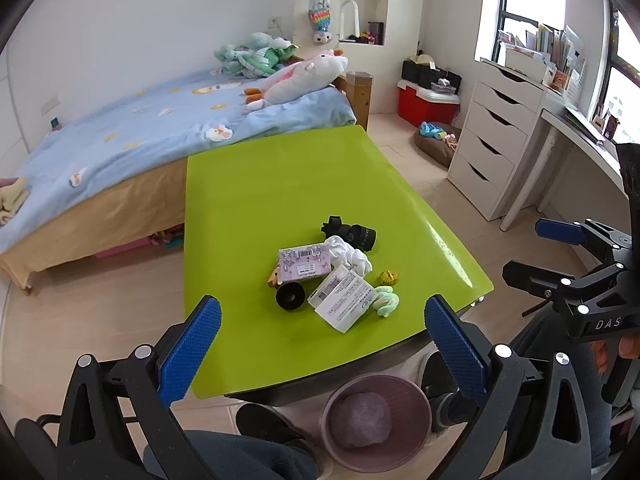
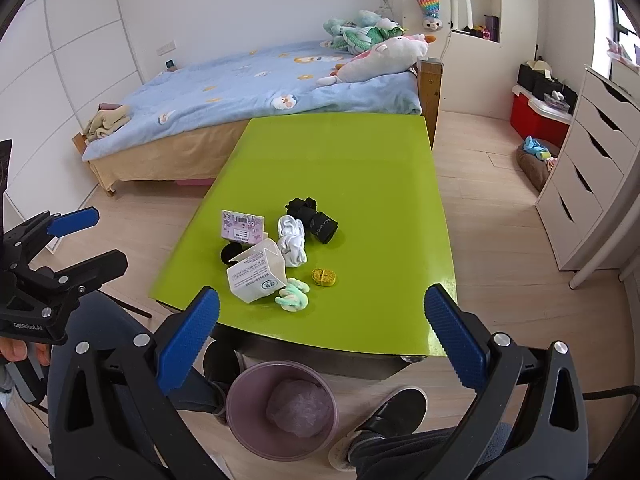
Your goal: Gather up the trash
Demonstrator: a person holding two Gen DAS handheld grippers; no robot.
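Note:
A pile lies on the green table [image 1: 260, 184] [image 2: 360, 168]: a white carton [image 1: 342, 294] [image 2: 256, 276], a purple box [image 1: 305, 264] [image 2: 242, 227], a white sock [image 1: 350, 256] [image 2: 292, 242], a black sock roll [image 1: 358, 236] [image 2: 318, 222], a black ring [image 1: 289, 297], a gold wrapper [image 1: 389, 277] [image 2: 324, 277] and a pastel twist [image 1: 385, 301] [image 2: 294, 295]. A pink bin [image 1: 376, 420] [image 2: 280, 408] with a crumpled bag stands on the floor below the near edge. My left gripper [image 1: 320, 344] and right gripper [image 2: 320, 340] are both open and empty, held above the near edge.
A bed with a blue cover [image 1: 120, 140] [image 2: 260, 84] lies behind the table. White drawers [image 1: 492, 140] [image 2: 592, 184] stand at right, with a red box [image 1: 426, 104] and a pet bed [image 2: 536, 160] on the floor. The person's shoes [image 2: 392, 412] flank the bin.

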